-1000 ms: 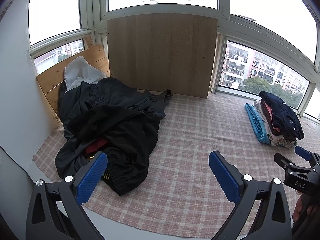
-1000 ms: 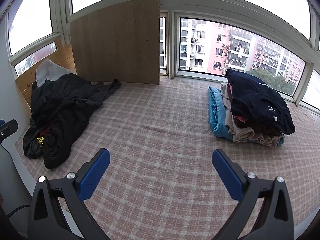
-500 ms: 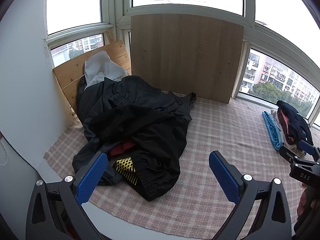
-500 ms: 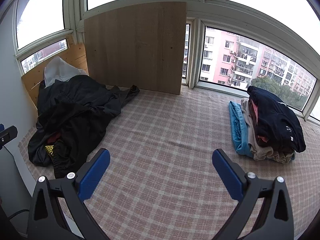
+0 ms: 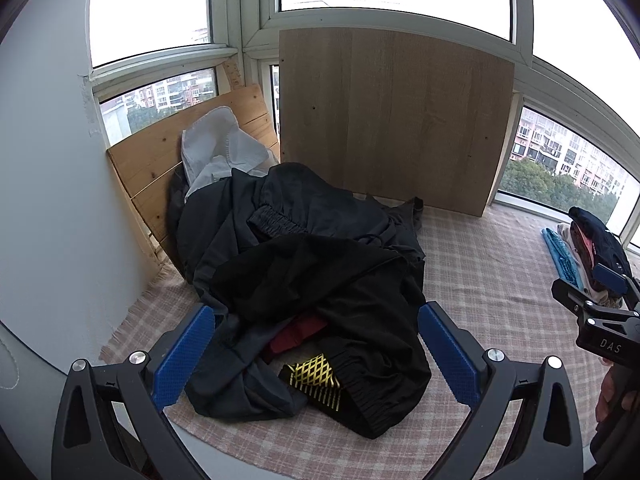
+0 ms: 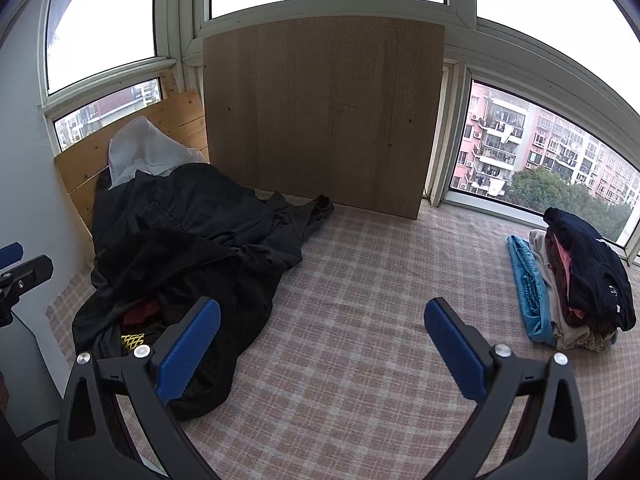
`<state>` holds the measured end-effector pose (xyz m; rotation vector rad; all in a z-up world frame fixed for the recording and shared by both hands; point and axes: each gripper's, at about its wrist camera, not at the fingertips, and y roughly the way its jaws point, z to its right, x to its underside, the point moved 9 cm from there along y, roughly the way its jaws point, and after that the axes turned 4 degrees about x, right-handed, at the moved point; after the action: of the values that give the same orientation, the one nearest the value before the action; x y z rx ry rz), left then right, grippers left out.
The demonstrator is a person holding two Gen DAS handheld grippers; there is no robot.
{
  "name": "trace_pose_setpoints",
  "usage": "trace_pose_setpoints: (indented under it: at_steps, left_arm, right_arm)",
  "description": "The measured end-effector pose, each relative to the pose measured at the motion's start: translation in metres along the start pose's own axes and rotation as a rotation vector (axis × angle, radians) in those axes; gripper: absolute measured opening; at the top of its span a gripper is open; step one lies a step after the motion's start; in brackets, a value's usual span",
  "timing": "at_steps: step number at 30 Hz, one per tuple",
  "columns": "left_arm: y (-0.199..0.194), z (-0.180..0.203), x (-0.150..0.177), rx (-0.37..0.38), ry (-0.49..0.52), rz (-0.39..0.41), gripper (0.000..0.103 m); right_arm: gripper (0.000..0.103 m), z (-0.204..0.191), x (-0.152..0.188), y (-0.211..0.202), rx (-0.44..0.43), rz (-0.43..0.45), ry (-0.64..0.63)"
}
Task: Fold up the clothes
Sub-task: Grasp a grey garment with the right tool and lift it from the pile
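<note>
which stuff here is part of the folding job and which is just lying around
Job:
- black heap of unfolded clothes
- grey garment behind it
- folded stack
- left tongs and right tongs, both open

Lying about:
- brown board
- pine board
- checked cloth underneath

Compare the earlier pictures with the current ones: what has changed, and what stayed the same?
Both claws swung left towards the heap of black clothes, the left claw closing in until it hangs right over it; the right claw followed. Nothing was gripped or released: both stayed open and empty. The heap and the folded stack lie unchanged.
</note>
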<state>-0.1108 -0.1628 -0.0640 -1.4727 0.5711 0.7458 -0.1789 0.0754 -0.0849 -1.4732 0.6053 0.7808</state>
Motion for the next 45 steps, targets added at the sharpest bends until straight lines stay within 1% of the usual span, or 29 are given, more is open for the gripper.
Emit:
trace_pose_setpoints:
  at_steps: [4,9,11,16,19,22,23,24,26,28,30,31,32,34,35,36,37,38,39,41,42,44,45]
  left_arm:
    - [0.012,-0.024,-0.016,-0.016,0.021,0.020,0.102]
    - [0.033,-0.050,-0.039,-0.014,0.029,0.029,0.102]
    - [0.042,-0.058,-0.049,-0.016,0.036,0.033,0.102]
    - [0.069,-0.067,-0.071,-0.015,0.060,0.047,0.102]
    - [0.093,-0.070,-0.081,-0.008,0.056,0.035,0.102]
    - [0.118,-0.070,-0.083,0.008,0.039,0.011,0.102]
    - [0.125,-0.070,-0.083,0.013,0.035,0.003,0.102]
    - [0.132,-0.071,-0.082,0.016,0.032,-0.005,0.102]
    - [0.141,-0.073,-0.080,0.019,0.027,-0.018,0.102]
    - [0.150,-0.076,-0.078,0.021,0.019,-0.031,0.102]
    - [0.156,-0.082,-0.075,0.020,0.006,-0.044,0.102]
    - [0.157,-0.085,-0.074,0.017,0.001,-0.048,0.102]
    - [0.158,-0.089,-0.074,0.013,-0.005,-0.050,0.102]
    - [0.160,-0.097,-0.072,0.004,-0.019,-0.054,0.102]
    - [0.161,-0.101,-0.071,-0.001,-0.026,-0.055,0.102]
    - [0.161,-0.105,-0.070,-0.005,-0.033,-0.057,0.102]
    - [0.162,-0.109,-0.069,-0.010,-0.041,-0.059,0.102]
    - [0.163,-0.112,-0.068,-0.012,-0.049,-0.062,0.102]
    - [0.164,-0.115,-0.067,-0.013,-0.057,-0.067,0.102]
    - [0.167,-0.117,-0.064,-0.005,-0.067,-0.080,0.102]
    - [0.166,-0.116,-0.063,0.001,-0.068,-0.084,0.102]
    - [0.162,-0.116,-0.063,0.007,-0.065,-0.076,0.102]
    - [0.159,-0.116,-0.064,0.006,-0.062,-0.069,0.102]
  right_arm:
    - [0.103,-0.020,-0.018,0.018,-0.035,0.023,0.024]
    - [0.103,-0.034,-0.038,0.052,-0.018,0.030,0.028]
    - [0.103,-0.036,-0.046,0.070,-0.017,0.031,0.027]
    - [0.103,-0.033,-0.064,0.127,-0.019,-0.008,0.042]
    - [0.103,-0.018,-0.070,0.178,0.011,-0.066,0.063]
    - [0.100,-0.005,-0.068,0.241,0.000,-0.188,0.117]
    - [0.096,-0.001,-0.066,0.262,-0.009,-0.229,0.142]
    - [0.085,0.002,-0.063,0.284,-0.015,-0.273,0.171]
    - [0.074,0.005,-0.054,0.321,-0.024,-0.357,0.218]
    - [0.074,0.003,-0.048,0.352,-0.031,-0.416,0.254]
    - [0.074,-0.003,-0.046,0.372,-0.043,-0.448,0.274]
    - [0.078,-0.007,-0.047,0.377,-0.047,-0.446,0.266]
    - [0.078,-0.011,-0.051,0.380,-0.040,-0.430,0.238]
    - [0.078,-0.023,-0.052,0.384,-0.034,-0.434,0.162]
    - [0.075,-0.029,-0.052,0.384,-0.032,-0.432,0.126]
    - [0.063,-0.036,-0.053,0.383,-0.045,-0.424,0.093]
    - [0.054,-0.043,-0.054,0.382,-0.066,-0.414,0.063]
    - [0.030,-0.050,-0.056,0.379,-0.098,-0.406,0.041]
    - [0.016,-0.056,-0.057,0.376,-0.125,-0.407,0.030]
    - [0.013,-0.059,-0.064,0.367,-0.155,-0.395,0.054]
    - [0.013,-0.061,-0.071,0.359,-0.172,-0.374,0.071]
    - [0.013,-0.067,-0.094,0.332,-0.211,-0.299,0.099]
    - [0.013,-0.075,-0.111,0.314,-0.233,-0.257,0.093]
